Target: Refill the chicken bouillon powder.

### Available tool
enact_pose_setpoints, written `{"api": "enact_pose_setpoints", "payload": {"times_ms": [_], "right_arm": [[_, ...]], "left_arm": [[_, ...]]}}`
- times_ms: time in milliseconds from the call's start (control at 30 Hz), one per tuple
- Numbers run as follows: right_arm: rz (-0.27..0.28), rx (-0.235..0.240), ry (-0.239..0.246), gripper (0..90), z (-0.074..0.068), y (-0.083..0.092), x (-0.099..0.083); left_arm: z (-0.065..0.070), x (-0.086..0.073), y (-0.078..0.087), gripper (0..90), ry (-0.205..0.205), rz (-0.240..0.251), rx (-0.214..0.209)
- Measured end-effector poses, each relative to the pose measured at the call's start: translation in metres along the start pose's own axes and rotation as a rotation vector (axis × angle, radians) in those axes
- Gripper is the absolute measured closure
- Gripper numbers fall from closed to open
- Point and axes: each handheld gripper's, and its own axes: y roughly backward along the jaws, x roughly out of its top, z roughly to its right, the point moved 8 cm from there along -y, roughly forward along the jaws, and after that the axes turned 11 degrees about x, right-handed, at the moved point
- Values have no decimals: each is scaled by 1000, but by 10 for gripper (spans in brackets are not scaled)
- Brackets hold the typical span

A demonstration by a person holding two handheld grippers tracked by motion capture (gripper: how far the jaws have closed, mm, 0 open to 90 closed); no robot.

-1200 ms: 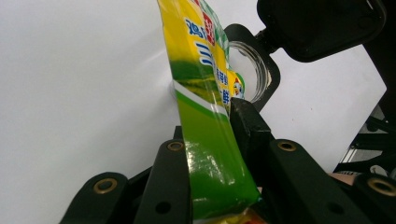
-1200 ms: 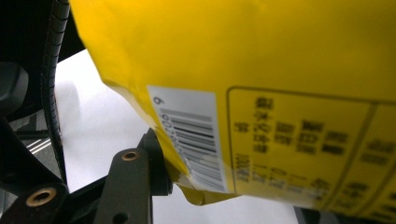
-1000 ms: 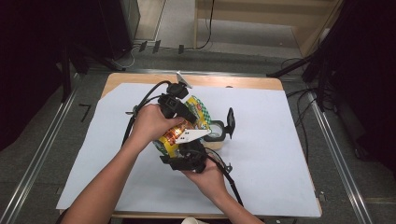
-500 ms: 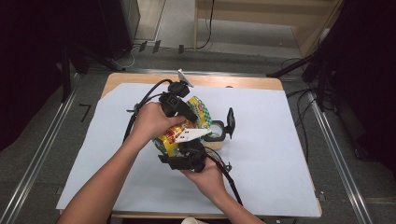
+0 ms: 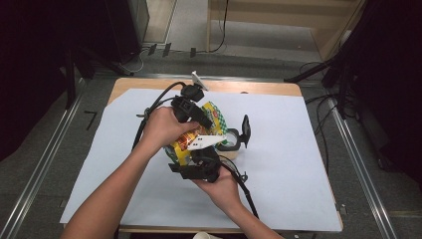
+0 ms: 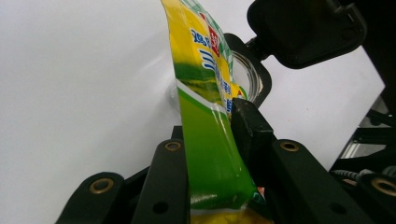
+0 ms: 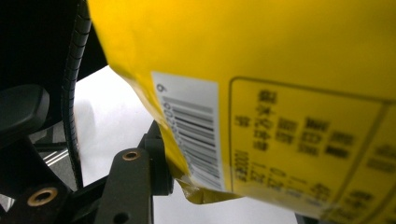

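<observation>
My left gripper (image 6: pixel 212 154) and right gripper (image 7: pixel 196 186) both clamp the yellow-green packet (image 6: pixel 201 93), held upright on edge.

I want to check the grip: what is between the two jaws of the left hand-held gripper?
In the left gripper view, the green and yellow snack bag stands between the jaws of the left hand-held gripper, which are closed on it.

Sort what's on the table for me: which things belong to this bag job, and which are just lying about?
In the job:
- yellow-green snack bag
- left gripper, clamped on the bag's edge
- right gripper, gripping the bag
- clear jar with open black lid, close beside the bag

Lying about:
- white sheet
- wooden table
</observation>
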Motion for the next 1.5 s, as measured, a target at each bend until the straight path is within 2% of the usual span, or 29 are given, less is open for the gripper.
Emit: {"api": "enact_pose_setpoints", "payload": {"times_ms": [200,367,567,733,1000,1200,1333,1500], "right_arm": [[10,17,-24,562,1,-1,-1],[21,13,-19,560,2,1,1],[-2,7,-25,556,4,-2,-2],[-12,3,-31,558,7,-4,-5],[-25,-7,-29,569,11,-6,-7],[-3,24,-54,606,11,-4,-5],[39,62,-71,607,6,-2,0],[44,77,-82,605,4,0,3]], "left_arm": [[3,2,0,771,-15,-3,34],[6,5,3,780,-13,-4,35],[10,4,1,797,-33,-18,53],[11,4,0,800,-35,-22,63],[11,4,-1,807,-29,-27,57],[11,6,0,809,-30,-19,51],[13,8,1,801,-34,-9,51],[12,9,1,800,-28,-14,35]]}}
